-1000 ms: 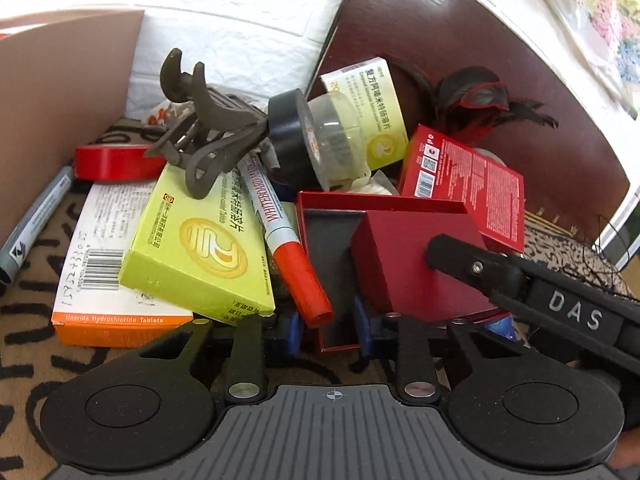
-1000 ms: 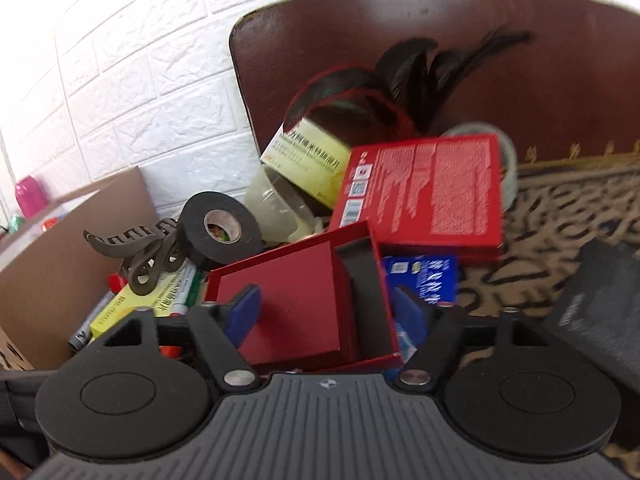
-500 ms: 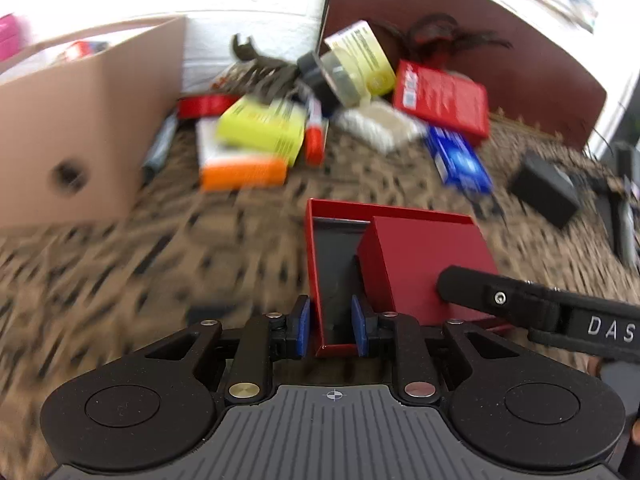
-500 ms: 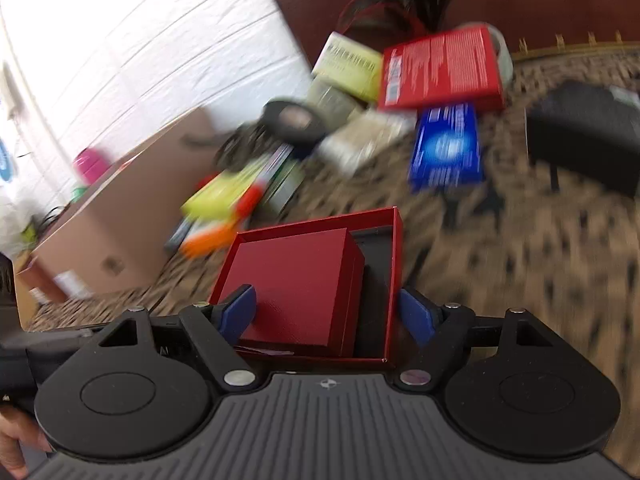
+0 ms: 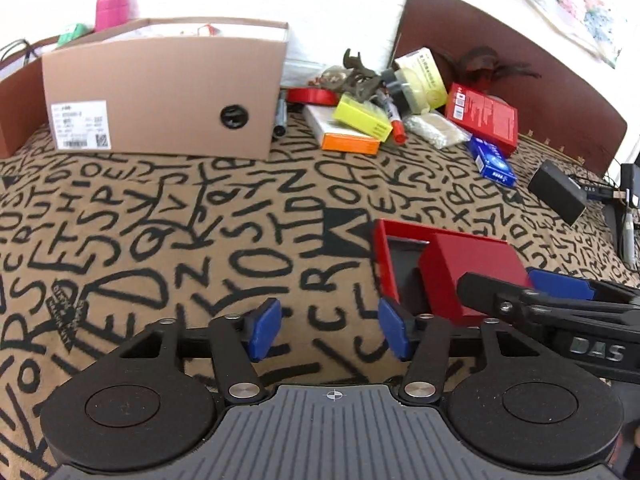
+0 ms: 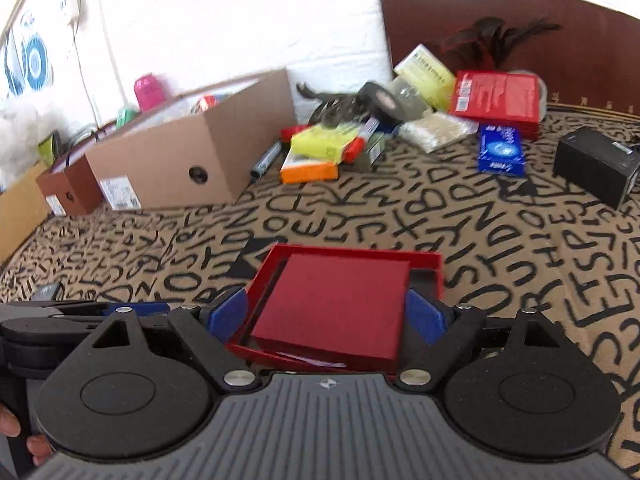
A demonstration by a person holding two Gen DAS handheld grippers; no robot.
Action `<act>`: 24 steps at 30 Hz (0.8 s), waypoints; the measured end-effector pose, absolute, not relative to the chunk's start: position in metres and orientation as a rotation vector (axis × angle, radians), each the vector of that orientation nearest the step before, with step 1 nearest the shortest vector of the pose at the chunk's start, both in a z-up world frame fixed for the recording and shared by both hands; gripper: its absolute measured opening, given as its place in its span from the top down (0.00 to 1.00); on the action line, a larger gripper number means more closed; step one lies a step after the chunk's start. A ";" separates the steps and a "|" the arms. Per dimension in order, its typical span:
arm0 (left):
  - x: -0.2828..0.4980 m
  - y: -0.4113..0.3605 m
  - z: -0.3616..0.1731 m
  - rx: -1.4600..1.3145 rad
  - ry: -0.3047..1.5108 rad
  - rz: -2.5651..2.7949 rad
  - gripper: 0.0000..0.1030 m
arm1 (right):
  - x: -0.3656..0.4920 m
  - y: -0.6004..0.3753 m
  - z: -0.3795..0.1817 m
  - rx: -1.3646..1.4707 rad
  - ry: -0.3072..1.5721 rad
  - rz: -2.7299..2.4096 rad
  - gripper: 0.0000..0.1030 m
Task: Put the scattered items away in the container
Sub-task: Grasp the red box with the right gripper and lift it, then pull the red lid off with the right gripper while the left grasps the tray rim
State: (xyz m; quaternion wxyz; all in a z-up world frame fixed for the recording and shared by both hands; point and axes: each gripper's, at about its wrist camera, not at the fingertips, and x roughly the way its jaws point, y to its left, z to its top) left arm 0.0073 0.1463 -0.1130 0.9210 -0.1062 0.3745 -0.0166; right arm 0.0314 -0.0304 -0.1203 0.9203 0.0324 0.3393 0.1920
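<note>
Holding: your right gripper (image 6: 326, 314) is clamped across the shallow red cardboard box with a red block inside (image 6: 336, 304); your left gripper (image 5: 328, 330) stands apart, holding nothing.
Done: some items show inside the brown cardboard container (image 5: 160, 92), upper left.
Left: the pile of cartons, tape and markers (image 5: 384, 116), top centre.
Room: bare letter-print cloth (image 5: 180, 220) lies between you and the container's near wall.

Cardboard box (image 5: 160, 92) left of seemingly heaped clutter (image 5: 360, 120).

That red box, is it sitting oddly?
Yes. The red box in the right tool has its inner block skewed in the tray, leaving an uneven gap. The left tool is open and holds nothing.
</note>
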 end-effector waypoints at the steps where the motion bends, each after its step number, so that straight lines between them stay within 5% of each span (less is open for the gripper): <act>1: 0.007 0.149 -0.114 -0.226 0.775 -0.041 0.42 | 0.033 -0.028 -0.124 0.057 0.702 0.389 0.13; 24: 0.016 0.130 -0.113 -0.264 0.802 -0.158 0.37 | 0.036 -0.082 -0.113 0.166 0.612 0.213 0.15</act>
